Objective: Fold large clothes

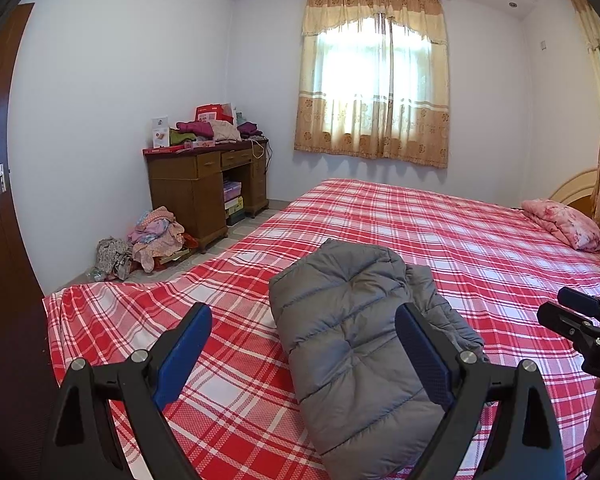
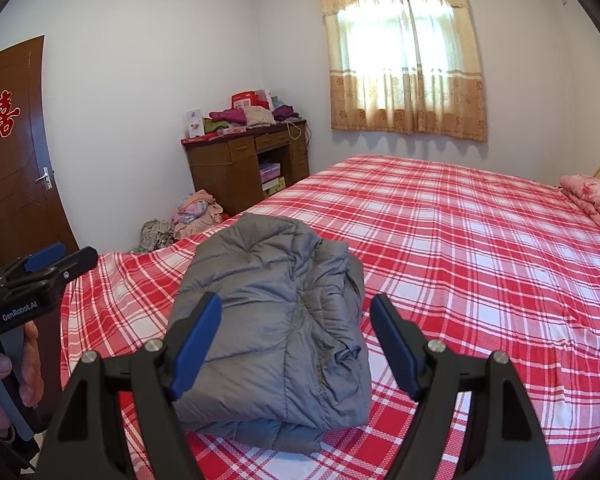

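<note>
Nearest, the left gripper (image 1: pixel 304 340) and the right gripper (image 2: pixel 296 338) both stand wide apart, holding nothing. Just beyond them the folded grey jacket (image 2: pixel 268 320) lies near the bed's (image 2: pixel 480 248) front edge; behind it the checked cover stretches bare to the pink quilt (image 1: pixel 564 224).

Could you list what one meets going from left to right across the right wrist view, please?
Door → left gripper → clothes pile on the floor → desk → grey jacket on the bed → curtain → pink quilt.
</note>
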A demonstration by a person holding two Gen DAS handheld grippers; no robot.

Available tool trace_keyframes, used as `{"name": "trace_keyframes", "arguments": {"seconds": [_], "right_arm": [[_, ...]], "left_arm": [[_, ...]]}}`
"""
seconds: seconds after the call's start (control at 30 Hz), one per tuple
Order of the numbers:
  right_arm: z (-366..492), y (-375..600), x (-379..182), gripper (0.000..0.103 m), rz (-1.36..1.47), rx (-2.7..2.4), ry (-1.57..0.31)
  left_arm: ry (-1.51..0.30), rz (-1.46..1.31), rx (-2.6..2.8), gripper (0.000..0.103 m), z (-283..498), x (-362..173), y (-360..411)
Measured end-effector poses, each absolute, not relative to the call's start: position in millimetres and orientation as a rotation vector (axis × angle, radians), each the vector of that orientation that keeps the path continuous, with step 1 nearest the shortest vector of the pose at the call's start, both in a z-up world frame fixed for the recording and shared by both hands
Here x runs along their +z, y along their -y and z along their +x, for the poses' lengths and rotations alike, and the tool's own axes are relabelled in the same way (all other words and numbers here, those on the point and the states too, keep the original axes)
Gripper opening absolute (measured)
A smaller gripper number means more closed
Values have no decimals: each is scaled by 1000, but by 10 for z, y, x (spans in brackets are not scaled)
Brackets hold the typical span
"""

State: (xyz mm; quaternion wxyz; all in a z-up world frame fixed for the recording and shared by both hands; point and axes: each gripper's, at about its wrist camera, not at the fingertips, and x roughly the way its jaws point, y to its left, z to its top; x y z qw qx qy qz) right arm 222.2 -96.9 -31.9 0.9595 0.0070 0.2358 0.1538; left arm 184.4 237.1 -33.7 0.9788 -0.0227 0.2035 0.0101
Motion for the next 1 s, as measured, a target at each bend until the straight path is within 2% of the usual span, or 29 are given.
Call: {"name": "trace_keyframes", "arguments": {"seconds": [1.0], "right_arm": [[2231, 917, -352, 79, 22, 323, -494]], "left_arm": [[-421, -42, 32, 93, 1862, -357, -2359]]}}
